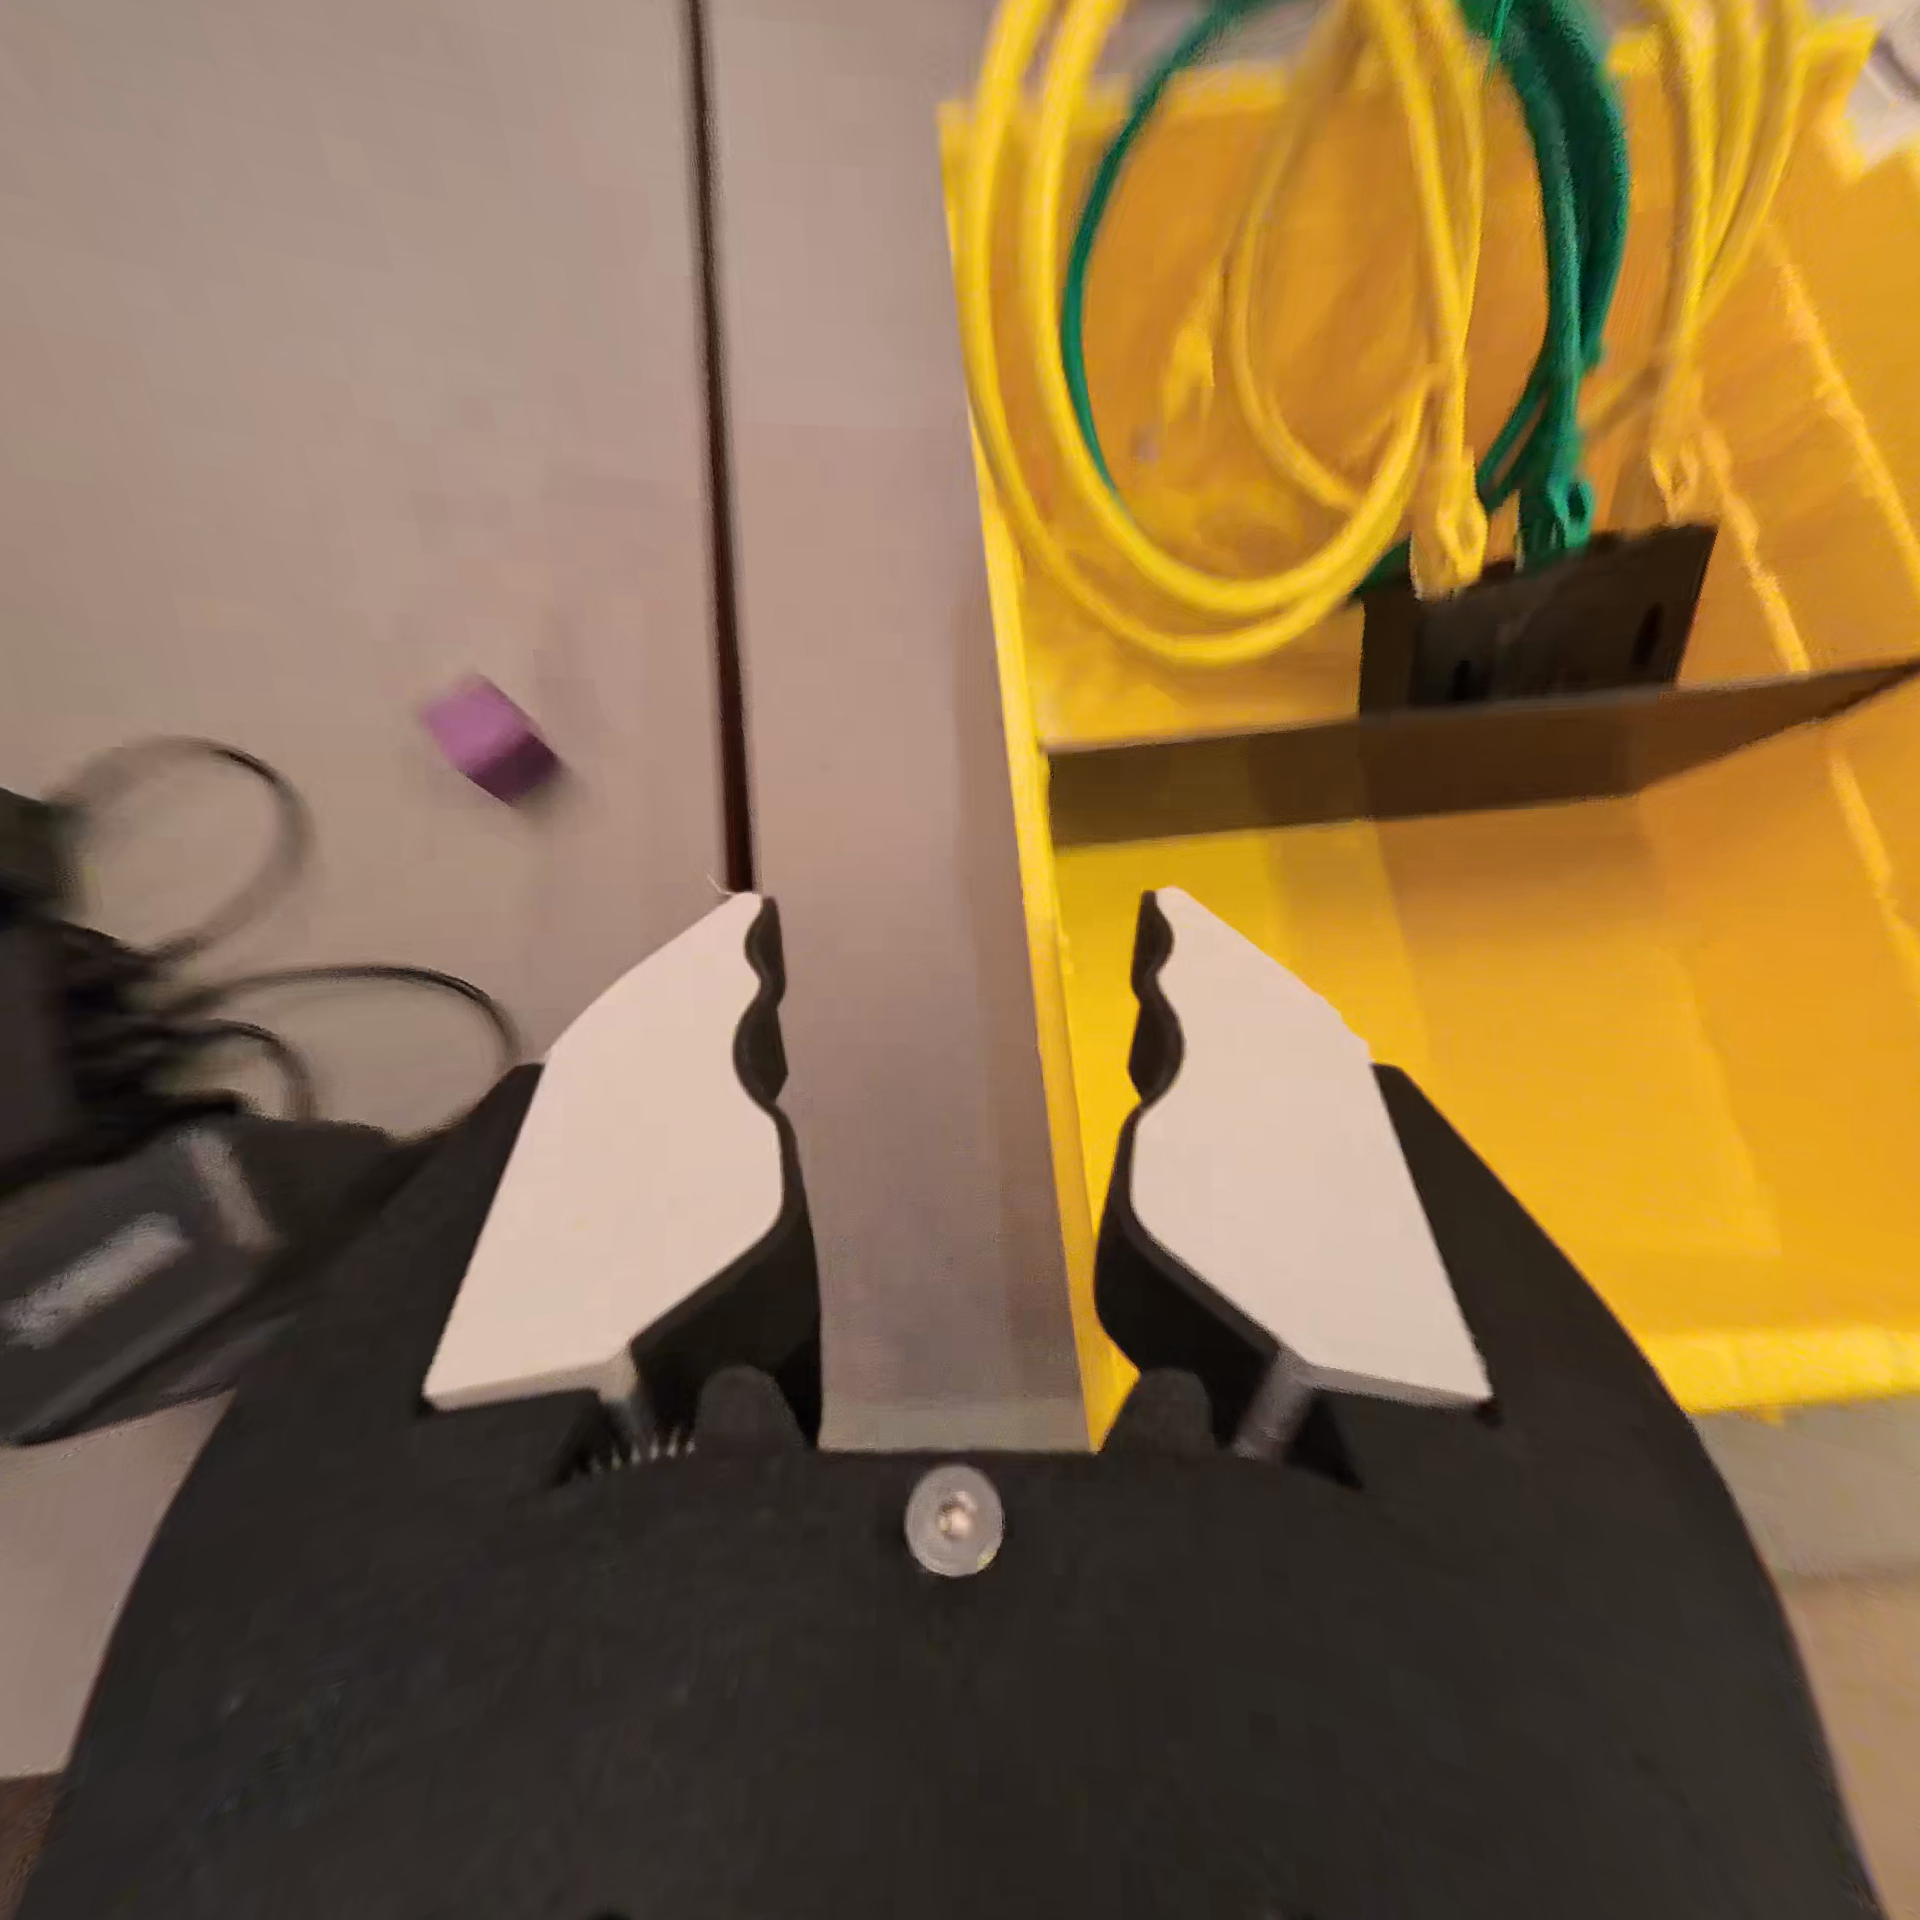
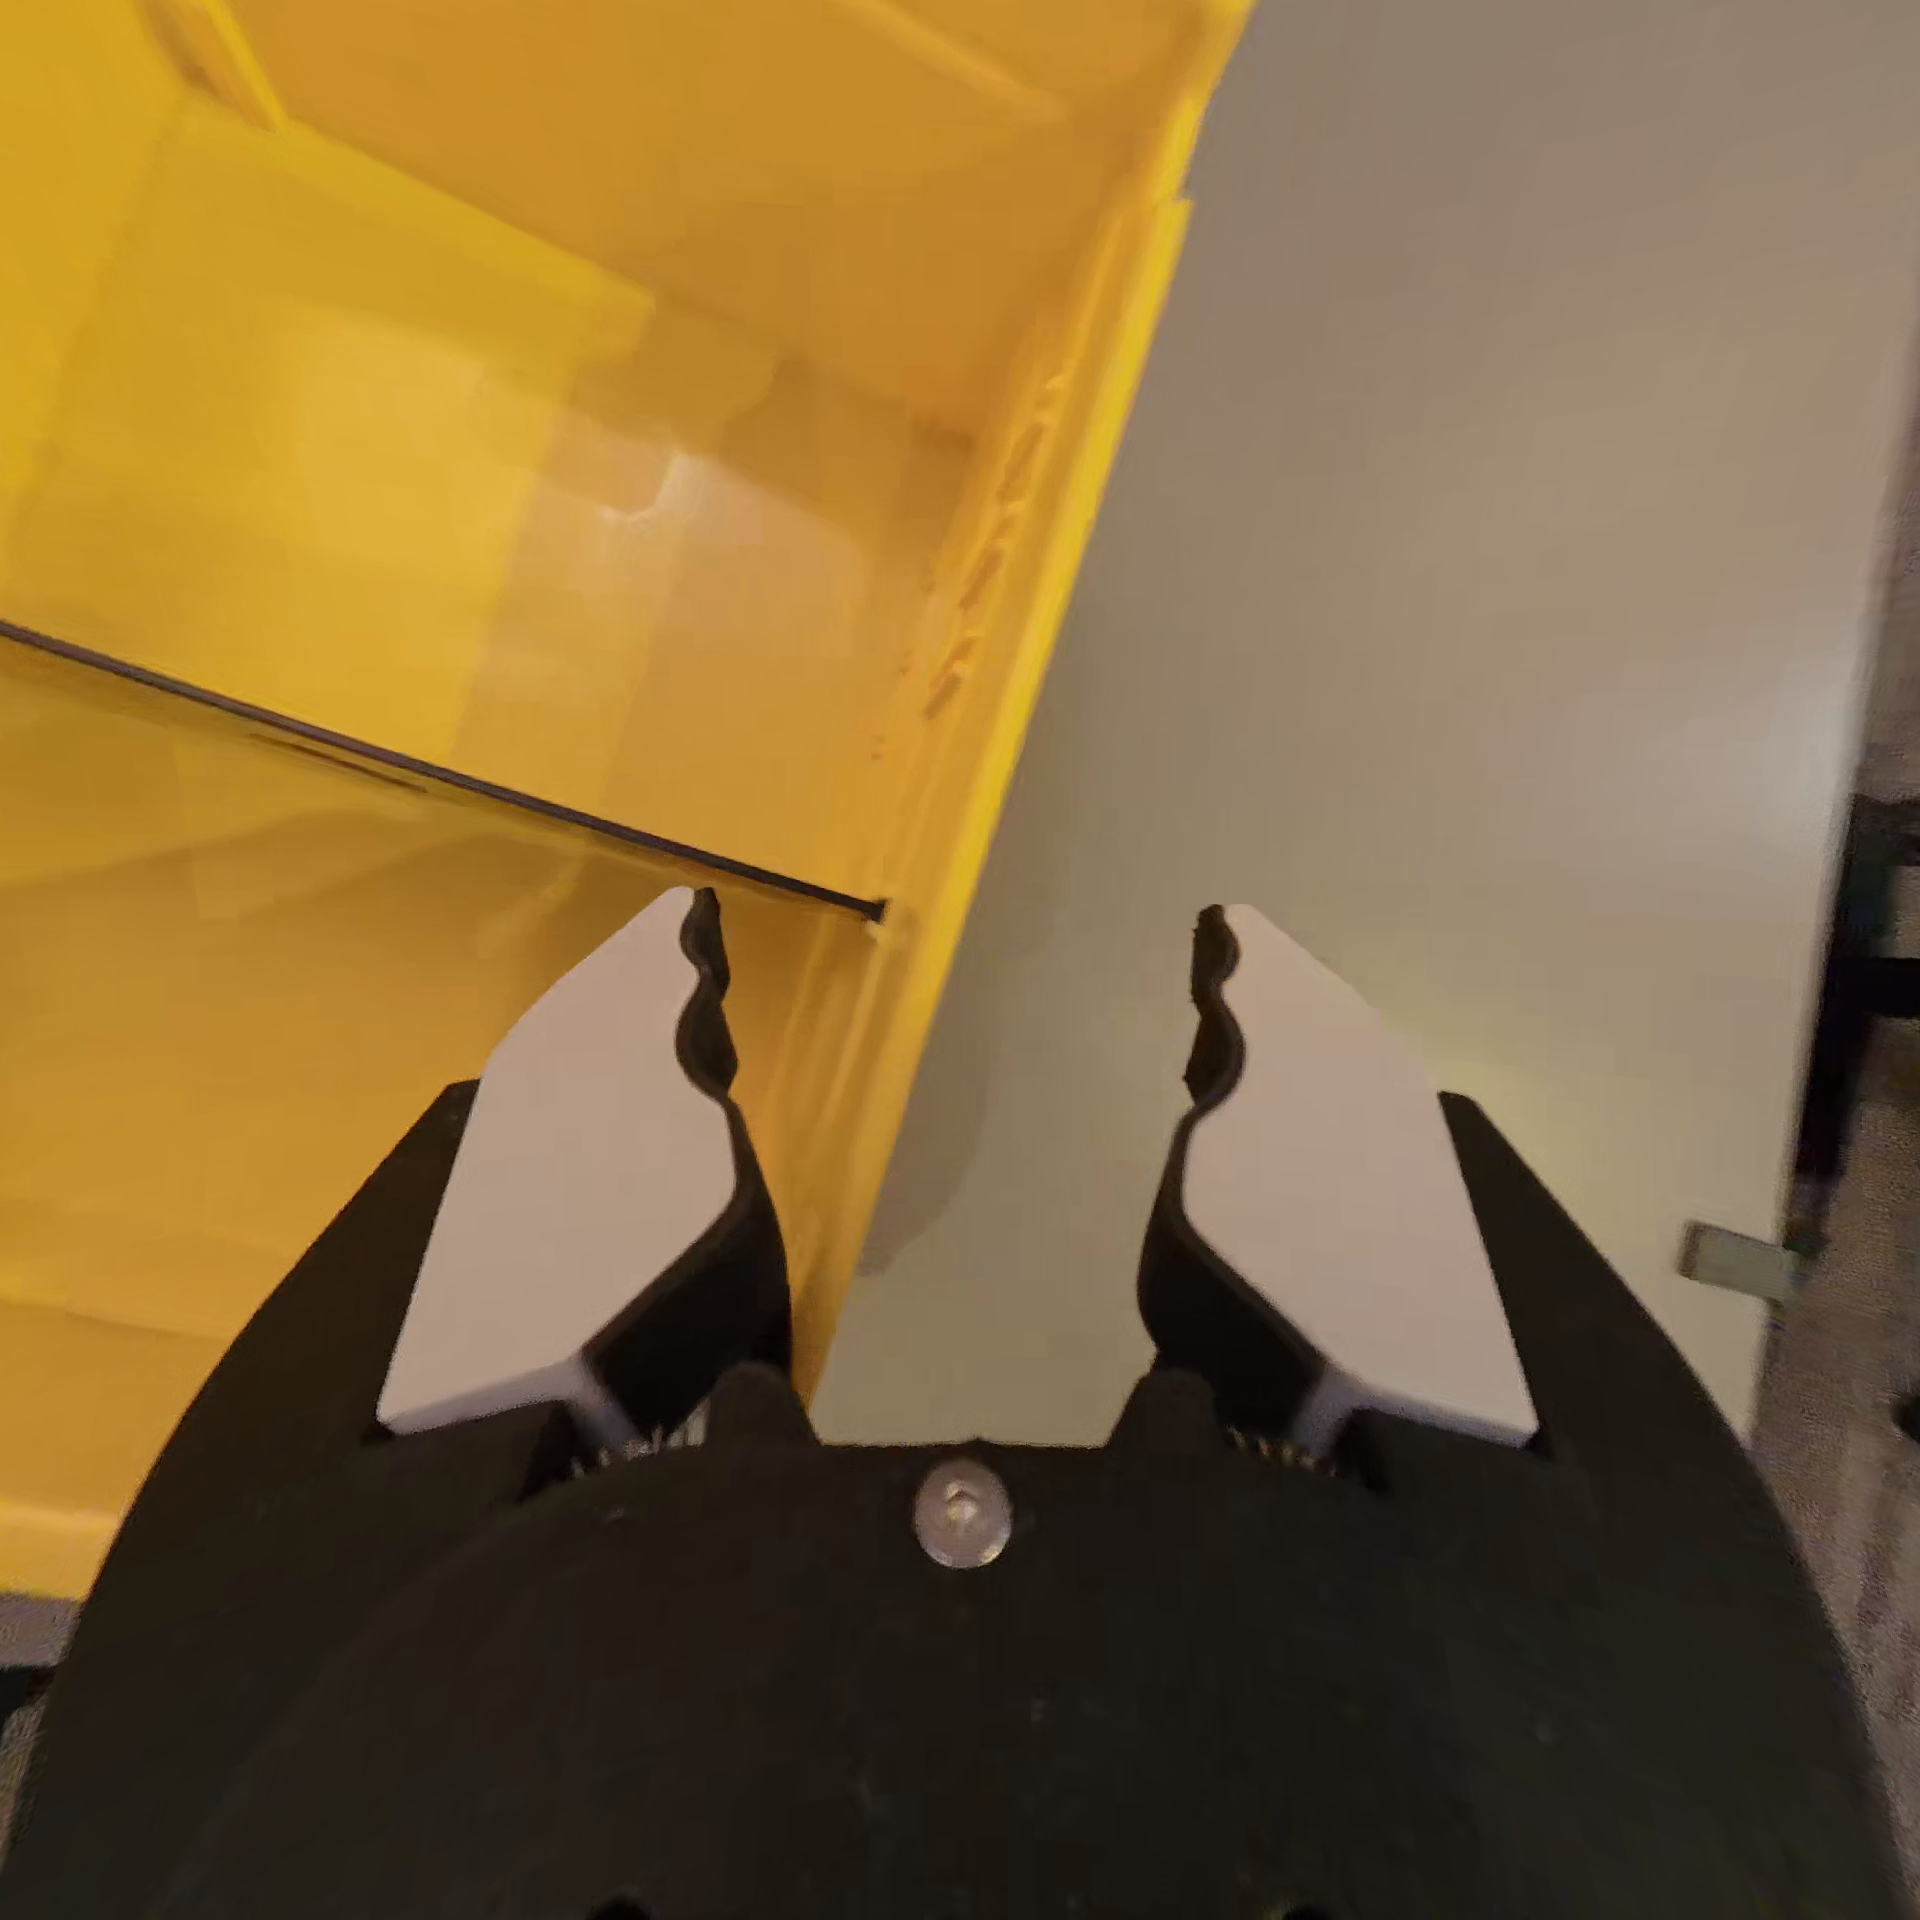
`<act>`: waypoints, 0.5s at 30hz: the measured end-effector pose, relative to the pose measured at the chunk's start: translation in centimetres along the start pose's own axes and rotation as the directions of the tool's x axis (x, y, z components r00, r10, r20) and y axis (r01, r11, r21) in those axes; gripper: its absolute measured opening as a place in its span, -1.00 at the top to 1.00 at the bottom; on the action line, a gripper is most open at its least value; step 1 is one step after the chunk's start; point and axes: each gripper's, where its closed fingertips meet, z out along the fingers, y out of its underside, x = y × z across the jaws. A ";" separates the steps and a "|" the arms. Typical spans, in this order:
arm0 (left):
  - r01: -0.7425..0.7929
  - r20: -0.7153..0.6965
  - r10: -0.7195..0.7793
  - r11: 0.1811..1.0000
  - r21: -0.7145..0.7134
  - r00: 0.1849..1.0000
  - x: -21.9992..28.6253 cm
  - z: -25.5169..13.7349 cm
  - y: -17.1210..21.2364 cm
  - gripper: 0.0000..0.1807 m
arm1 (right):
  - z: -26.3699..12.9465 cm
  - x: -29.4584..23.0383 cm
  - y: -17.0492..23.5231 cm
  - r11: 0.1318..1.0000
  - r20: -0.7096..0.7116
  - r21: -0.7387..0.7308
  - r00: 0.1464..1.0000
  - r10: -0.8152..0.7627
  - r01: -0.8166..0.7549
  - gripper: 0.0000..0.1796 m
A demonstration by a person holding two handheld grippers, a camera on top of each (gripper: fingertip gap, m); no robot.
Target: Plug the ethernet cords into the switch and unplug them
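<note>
In the left wrist view a small black switch (image 1: pixel 1538 613) stands inside a yellow bin (image 1: pixel 1039 727), behind a black divider (image 1: pixel 1455 758). Several yellow ethernet cords (image 1: pixel 1226 613) and green cords (image 1: pixel 1558 312) loop above it, with plugs seated in its top. My left gripper (image 1: pixel 956 909) is open and empty, hovering over the bin's left wall, well short of the switch. My right gripper (image 2: pixel 954 906) is open and empty above the bin's right wall (image 2: pixel 1049 582), near the divider's end (image 2: pixel 447 774). The switch is not in the right wrist view.
The bin sits on a pale table (image 1: pixel 364 364) with a dark seam (image 1: pixel 722 468). A purple block (image 1: pixel 486 736) and black cables with a power adapter (image 1: pixel 114 1226) lie at the left. The table's right edge (image 2: pixel 1829 727) drops to the floor. The left tips stand about 15 cm off the small black switch (image 1: pixel 1538 613).
</note>
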 end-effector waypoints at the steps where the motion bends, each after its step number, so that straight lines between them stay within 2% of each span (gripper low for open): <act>1: -0.053 0.040 0.051 0.997 0.061 0.998 0.1 -0.9 -1.8 0.29 | -0.8 0.4 -0.3 1.000 -0.040 0.021 0.999 -0.002 0.003 0.02; 3: -0.197 0.068 0.188 0.968 0.156 0.980 2.2 -2.4 -5.0 0.36 | -2.9 0.4 -1.4 0.996 -0.093 0.083 0.996 -0.015 0.022 0.04; 7: -0.457 0.000 0.463 0.875 0.161 0.886 9.2 -1.4 -8.4 0.42 | -7.5 -3.3 -4.8 0.975 -0.101 0.212 0.994 -0.051 0.072 0.04; 9: -0.436 -0.076 0.449 0.889 0.142 0.890 11.6 0.6 -9.3 0.42 | -10.1 -6.6 -6.6 0.954 -0.113 0.272 0.988 -0.101 0.129 0.02; 11: -0.389 -0.180 0.386 0.921 0.021 0.905 12.8 3.9 -8.5 0.41 | -12.8 -11.3 -8.6 0.913 -0.095 0.349 0.977 -0.189 0.210 0.04; 14: -0.348 -0.221 0.313 0.927 -0.140 0.924 12.3 8.7 -6.8 0.37 | -16.0 -18.4 -10.7 0.837 -0.044 0.465 0.951 -0.305 0.290 0.09; 15: -0.343 -0.242 0.303 0.928 -0.144 0.922 12.4 9.6 -6.9 0.37 | -16.5 -20.3 -11.0 0.821 -0.024 0.482 0.941 -0.338 0.307 0.10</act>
